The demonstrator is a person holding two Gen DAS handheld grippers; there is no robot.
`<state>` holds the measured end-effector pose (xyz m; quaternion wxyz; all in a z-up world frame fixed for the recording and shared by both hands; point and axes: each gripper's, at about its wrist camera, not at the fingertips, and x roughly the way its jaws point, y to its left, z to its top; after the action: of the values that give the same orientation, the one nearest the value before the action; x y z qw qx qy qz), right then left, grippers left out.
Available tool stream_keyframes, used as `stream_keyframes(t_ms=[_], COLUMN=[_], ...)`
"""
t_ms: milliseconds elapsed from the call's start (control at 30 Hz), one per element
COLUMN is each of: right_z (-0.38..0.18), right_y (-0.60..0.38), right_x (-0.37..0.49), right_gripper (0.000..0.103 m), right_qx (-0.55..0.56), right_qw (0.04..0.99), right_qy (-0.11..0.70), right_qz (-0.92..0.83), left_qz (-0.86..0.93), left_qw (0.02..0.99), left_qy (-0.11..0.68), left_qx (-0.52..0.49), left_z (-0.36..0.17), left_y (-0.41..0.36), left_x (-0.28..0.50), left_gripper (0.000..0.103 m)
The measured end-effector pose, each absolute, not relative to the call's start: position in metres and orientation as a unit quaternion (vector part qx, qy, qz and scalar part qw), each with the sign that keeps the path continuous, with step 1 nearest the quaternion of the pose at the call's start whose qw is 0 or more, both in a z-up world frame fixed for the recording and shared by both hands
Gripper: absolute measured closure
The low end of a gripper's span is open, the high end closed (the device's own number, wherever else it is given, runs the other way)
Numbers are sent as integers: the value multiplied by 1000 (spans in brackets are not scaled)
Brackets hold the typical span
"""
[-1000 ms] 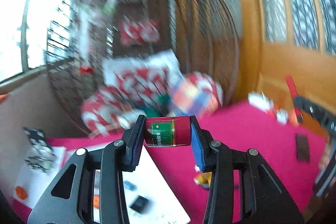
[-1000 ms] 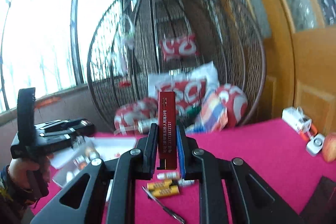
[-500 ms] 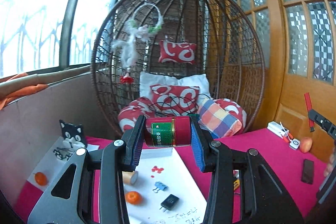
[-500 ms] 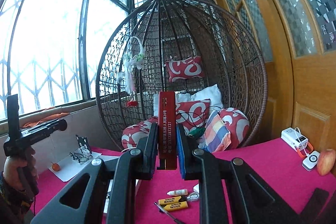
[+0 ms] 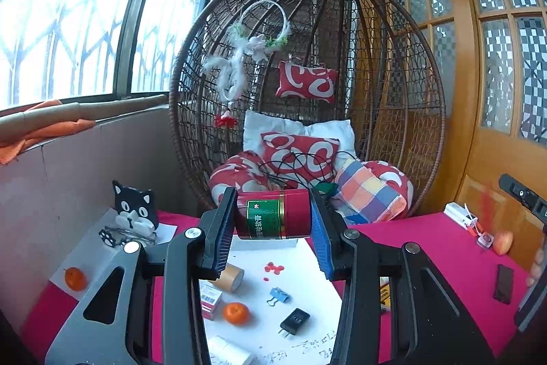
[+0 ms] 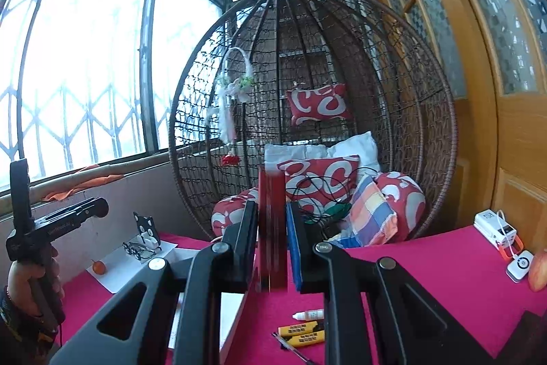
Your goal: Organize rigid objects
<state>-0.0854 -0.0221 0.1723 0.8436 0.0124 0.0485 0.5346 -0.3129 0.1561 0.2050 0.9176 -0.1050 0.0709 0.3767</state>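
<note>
My left gripper (image 5: 272, 230) is shut on a dark red tin with a green label (image 5: 272, 214), held sideways in the air above a white sheet (image 5: 301, 283) on the pink table. My right gripper (image 6: 272, 248) is shut on a slim upright dark red box (image 6: 271, 224), blurred, held above the pink table (image 6: 427, 272). The left gripper also shows at the left of the right wrist view (image 6: 51, 221), held by a hand.
On the white sheet lie a tangerine (image 5: 236, 313), blue binder clip (image 5: 278, 296), black plug (image 5: 294, 320) and tape roll (image 5: 230, 277). A cat-shaped holder (image 5: 135, 211) stands left. An apple (image 5: 502, 242) and dark bar (image 5: 504, 283) lie right. A wicker hanging chair (image 5: 307, 91) stands behind.
Both grippers rose and tilted up, so more of the hanging chair and windows shows. The left view steadied after blur. The red box now looks motion-blurred. Both grips are unchanged.
</note>
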Motion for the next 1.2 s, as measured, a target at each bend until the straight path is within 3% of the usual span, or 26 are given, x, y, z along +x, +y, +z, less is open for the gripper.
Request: stream_keyframes(t_ms=[400, 433, 500, 533, 700, 767, 867, 967, 1200], right_z=[161, 151, 128, 114, 34, 8, -12, -22, -22], right_y=[14, 20, 31, 38, 59, 66, 79, 91, 92], right_x=[-98, -94, -84, -77, -47, -53, -74, -77, -64], right_gripper=[86, 84, 62, 59, 58, 58, 58, 47, 45], right_qx=[-39, -59, -96, -115, -151, -171, -228, -257, -197], right_qw=[834, 834, 837, 839, 788, 766, 753, 735, 759], right_qy=[71, 87, 116, 136, 300, 331, 309, 303, 322], right_qz=[546, 542, 526, 515, 517, 523, 535, 548, 531], left_qz=[384, 383, 382, 379, 376, 376, 372, 373, 376], left_qw=[912, 913, 914, 915, 916, 916, 917, 917, 914], left_qy=[60, 59, 58, 58, 61, 62, 66, 67, 73], left_qx=[-127, -126, -126, -127, -126, -127, -129, -127, -135], left_z=[200, 200, 200, 199, 199, 198, 196, 196, 191], left_y=[165, 164, 163, 163, 163, 164, 165, 162, 167], left_x=[-334, -334, -333, -333, -331, -330, -328, -329, -327], left_gripper=[63, 63, 63, 63, 63, 63, 63, 63, 63])
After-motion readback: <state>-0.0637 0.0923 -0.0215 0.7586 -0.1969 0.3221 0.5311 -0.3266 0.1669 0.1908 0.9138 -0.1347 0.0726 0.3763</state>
